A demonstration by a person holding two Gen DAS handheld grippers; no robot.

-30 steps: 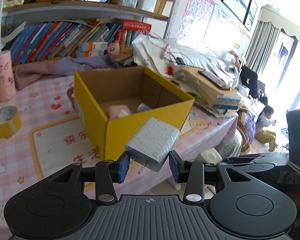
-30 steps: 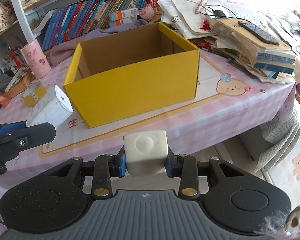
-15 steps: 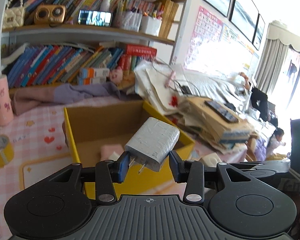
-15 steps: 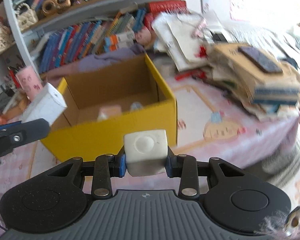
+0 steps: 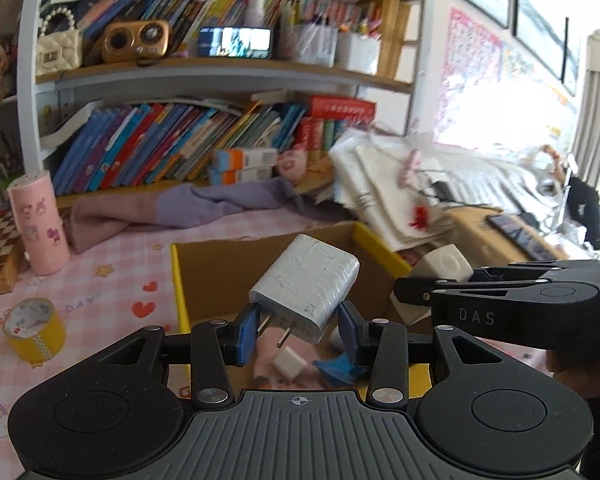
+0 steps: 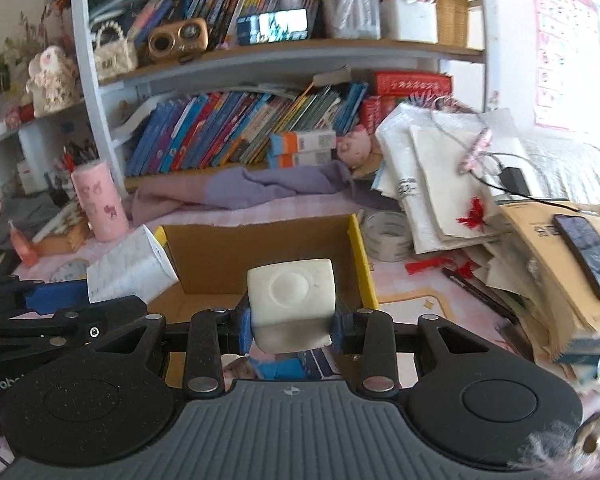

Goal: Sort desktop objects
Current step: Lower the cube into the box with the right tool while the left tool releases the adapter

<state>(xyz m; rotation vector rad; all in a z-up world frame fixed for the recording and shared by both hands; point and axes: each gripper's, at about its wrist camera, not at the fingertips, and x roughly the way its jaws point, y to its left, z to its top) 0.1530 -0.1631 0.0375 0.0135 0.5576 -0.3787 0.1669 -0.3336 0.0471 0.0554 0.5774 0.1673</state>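
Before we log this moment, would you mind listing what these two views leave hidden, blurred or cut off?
- Contents of the yellow cardboard box: left wrist view, blurred and mostly covered by the left gripper and its white wall charger.
- Box floor: right wrist view, hidden behind the right gripper and its white cube.
- Stack of envelopes under a phone: right wrist view, smeared and cut off at the edge.

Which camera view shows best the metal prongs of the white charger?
The left wrist view: the charger sits between the left gripper fingers with both prongs facing the camera. The right wrist view shows only its white body, prongs hidden.
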